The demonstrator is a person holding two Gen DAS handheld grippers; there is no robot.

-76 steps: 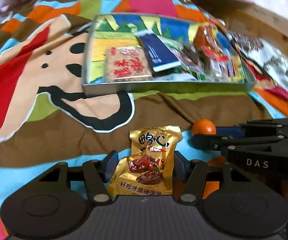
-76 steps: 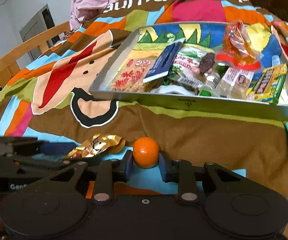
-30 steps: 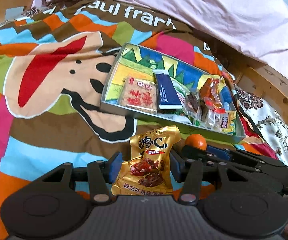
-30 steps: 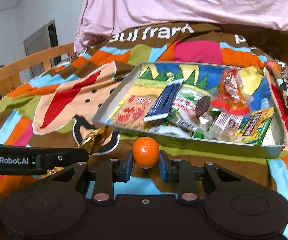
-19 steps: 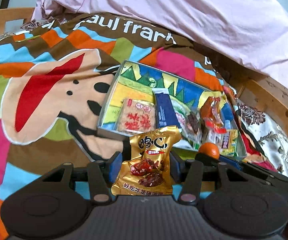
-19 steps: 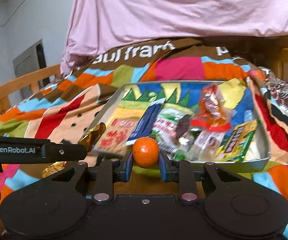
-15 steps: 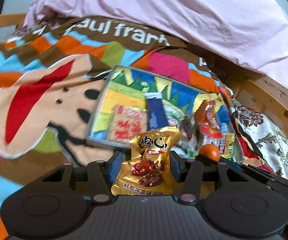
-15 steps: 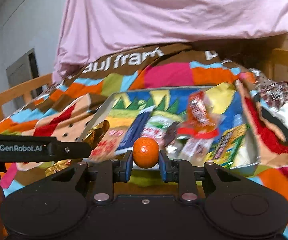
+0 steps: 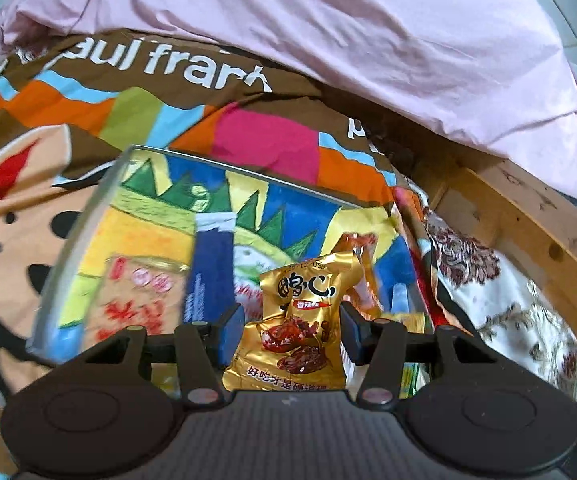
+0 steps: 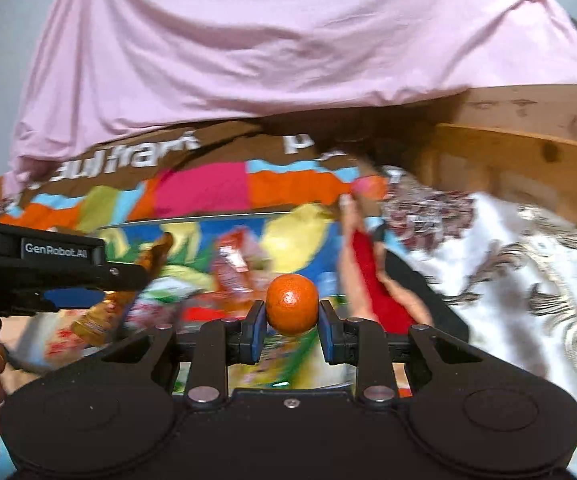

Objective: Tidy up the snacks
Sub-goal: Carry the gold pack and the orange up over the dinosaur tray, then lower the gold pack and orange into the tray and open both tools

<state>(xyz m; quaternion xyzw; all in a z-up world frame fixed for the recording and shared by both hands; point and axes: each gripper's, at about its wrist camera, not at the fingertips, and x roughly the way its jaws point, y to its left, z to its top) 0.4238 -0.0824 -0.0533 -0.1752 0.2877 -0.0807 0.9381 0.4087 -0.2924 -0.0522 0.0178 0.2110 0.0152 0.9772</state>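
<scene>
My left gripper (image 9: 290, 330) is shut on a gold snack packet (image 9: 294, 332) and holds it above the metal tray (image 9: 76, 236). The tray has a colourful lining and holds several snacks: a cracker pack (image 9: 136, 304), a dark blue pack (image 9: 210, 272) and an orange wrapped snack (image 9: 362, 248). My right gripper (image 10: 291, 328) is shut on a small orange (image 10: 291, 305), held over the tray's right part (image 10: 216, 216). The left gripper (image 10: 60, 272) with the gold packet (image 10: 104, 312) shows at the left of the right wrist view.
The tray lies on a colourful blanket (image 9: 264, 140) on a bed. A pink quilt (image 9: 328, 24) is heaped behind it. A wooden bed rail (image 9: 528, 220) runs along the right, with a floral white cloth (image 10: 528, 248) beside it.
Both grippers have risen from the blanket and moved forward over the tray, each still holding its item. The tray now fills the near view and looks blurred.
</scene>
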